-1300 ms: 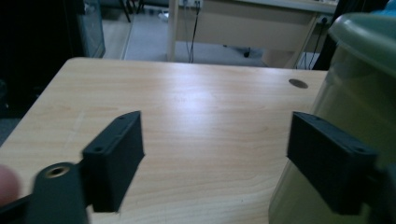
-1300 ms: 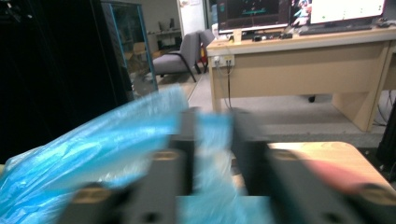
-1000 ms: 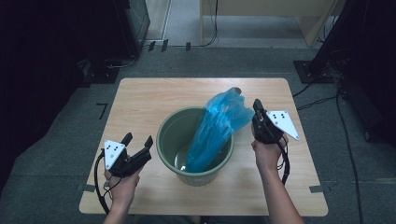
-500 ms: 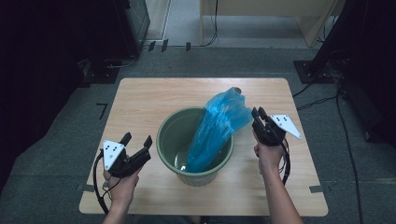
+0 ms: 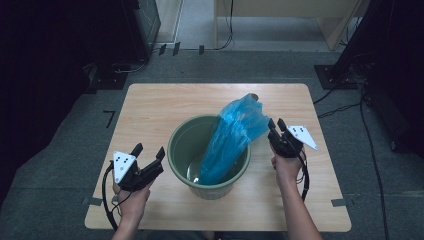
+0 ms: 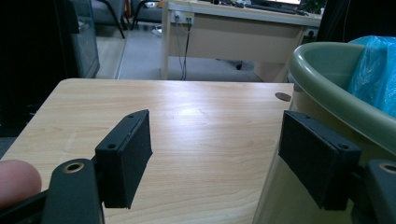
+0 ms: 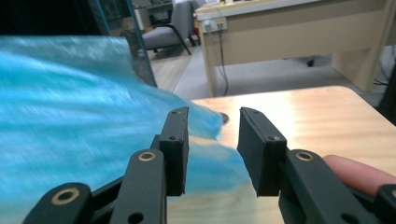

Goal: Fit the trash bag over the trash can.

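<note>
Right tongs (image 5: 276,124) have just opened, letting the blue bag (image 5: 232,142) go into the bin (image 5: 181,150); left tongs (image 5: 148,151) open, empty. Bag needs spreading next.

A light wooden rectangular table (image 5: 150,115) with rounded corners stands on grey carpet. 1 round olive-green plastic bin (image 5: 181,145) sits directly on it, near the middle toward the front edge. A small round dark mark (image 6: 282,96) shows on its top.
</note>
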A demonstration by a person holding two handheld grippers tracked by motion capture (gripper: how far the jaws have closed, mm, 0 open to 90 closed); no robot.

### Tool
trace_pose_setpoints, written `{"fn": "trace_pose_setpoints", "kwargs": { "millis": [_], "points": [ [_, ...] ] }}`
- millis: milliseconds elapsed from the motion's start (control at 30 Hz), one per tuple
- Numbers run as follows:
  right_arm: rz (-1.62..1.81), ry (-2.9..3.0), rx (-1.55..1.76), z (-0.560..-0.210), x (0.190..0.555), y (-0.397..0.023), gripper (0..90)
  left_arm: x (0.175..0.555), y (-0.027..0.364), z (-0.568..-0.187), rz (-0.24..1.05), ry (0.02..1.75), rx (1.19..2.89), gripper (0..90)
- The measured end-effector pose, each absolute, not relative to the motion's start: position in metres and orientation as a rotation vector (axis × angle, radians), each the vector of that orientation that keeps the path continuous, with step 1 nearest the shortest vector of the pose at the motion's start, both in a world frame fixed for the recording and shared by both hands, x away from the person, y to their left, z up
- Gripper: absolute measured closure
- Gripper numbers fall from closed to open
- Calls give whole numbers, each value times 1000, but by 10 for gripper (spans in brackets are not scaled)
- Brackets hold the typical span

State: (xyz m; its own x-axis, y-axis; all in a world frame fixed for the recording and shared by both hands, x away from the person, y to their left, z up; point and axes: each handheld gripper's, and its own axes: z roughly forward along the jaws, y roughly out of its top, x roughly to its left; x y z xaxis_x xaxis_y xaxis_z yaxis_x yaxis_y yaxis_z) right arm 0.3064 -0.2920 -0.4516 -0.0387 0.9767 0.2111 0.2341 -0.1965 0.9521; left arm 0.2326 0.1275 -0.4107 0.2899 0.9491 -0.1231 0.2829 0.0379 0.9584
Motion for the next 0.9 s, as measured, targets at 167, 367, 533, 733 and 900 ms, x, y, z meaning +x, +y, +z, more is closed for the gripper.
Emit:
{"fn": "trace_pose_setpoints", "kwargs": {
  "millis": [167, 367, 533, 733, 900],
  "points": [
    [1269, 1310, 1547, -468, 301, -294, 625, 232, 128, -410, 775, 1207, 1471, 249],
    [1214, 1338, 1576, -486, 300, -291, 514, 232, 128, -410, 768, 1206, 1467, 249],
    [1146, 1373, 1599, -495, 310, -280, 390, 232, 127, -407, 768, 1199, 1463, 249],
    [1153, 1316, 1660, -490, 328, -278, 331, 232, 127, -403, 770, 1192, 1452, 249],
    [1215, 1266, 1638, -475, 335, -277, 359, 231, 128, -400, 770, 1187, 1446, 249]
  ]
}}
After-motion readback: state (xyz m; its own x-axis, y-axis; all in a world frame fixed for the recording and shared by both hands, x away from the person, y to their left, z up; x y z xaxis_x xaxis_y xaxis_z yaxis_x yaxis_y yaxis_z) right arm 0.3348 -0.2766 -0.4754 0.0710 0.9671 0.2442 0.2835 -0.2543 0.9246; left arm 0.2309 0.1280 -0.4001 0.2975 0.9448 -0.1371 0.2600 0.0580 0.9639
